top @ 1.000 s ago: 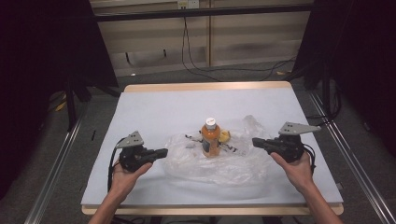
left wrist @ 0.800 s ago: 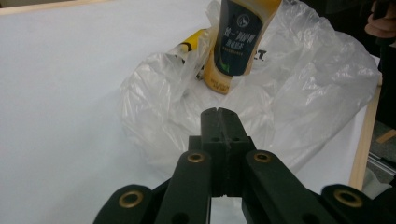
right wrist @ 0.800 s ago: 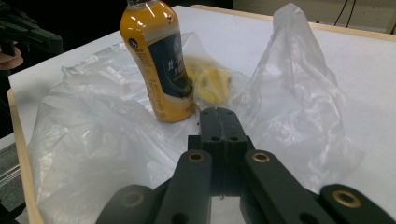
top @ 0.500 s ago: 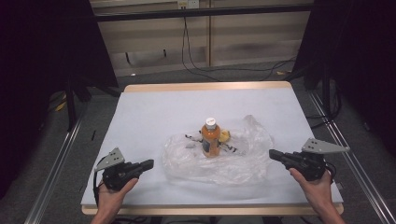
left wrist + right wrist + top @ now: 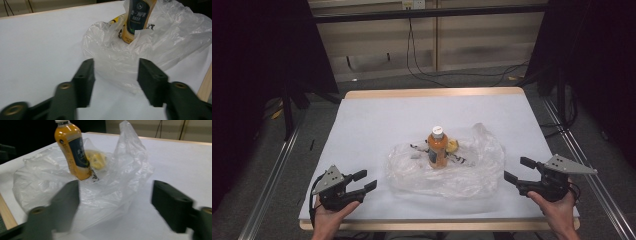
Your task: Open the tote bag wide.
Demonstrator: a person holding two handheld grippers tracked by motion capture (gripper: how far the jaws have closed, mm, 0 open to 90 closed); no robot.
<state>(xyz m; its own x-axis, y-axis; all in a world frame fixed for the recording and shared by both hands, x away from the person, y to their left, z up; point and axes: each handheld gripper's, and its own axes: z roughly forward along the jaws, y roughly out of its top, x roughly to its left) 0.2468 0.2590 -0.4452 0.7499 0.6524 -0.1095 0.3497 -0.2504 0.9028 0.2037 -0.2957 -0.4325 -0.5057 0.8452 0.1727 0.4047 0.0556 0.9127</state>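
high view: both claws point(image 5: 365, 180) point(image 5: 520, 169) pulled back from bag point(image 5: 472, 172), jaws just spread apart, empty.

bottle point(image 5: 437, 148): upright at the table's point(image 5: 362, 120) centre, standing on the plastic bag point(image 5: 472, 172)
small packet point(image 5: 453, 146): just beside the bottle at its 3 o'clock, on the bag
left gripper point(image 5: 365, 180): at 8 o'clock from the bottle, apart from the bag's edge
right gripper point(image 5: 518, 169): at 4 o'clock, just beside the bag's edge
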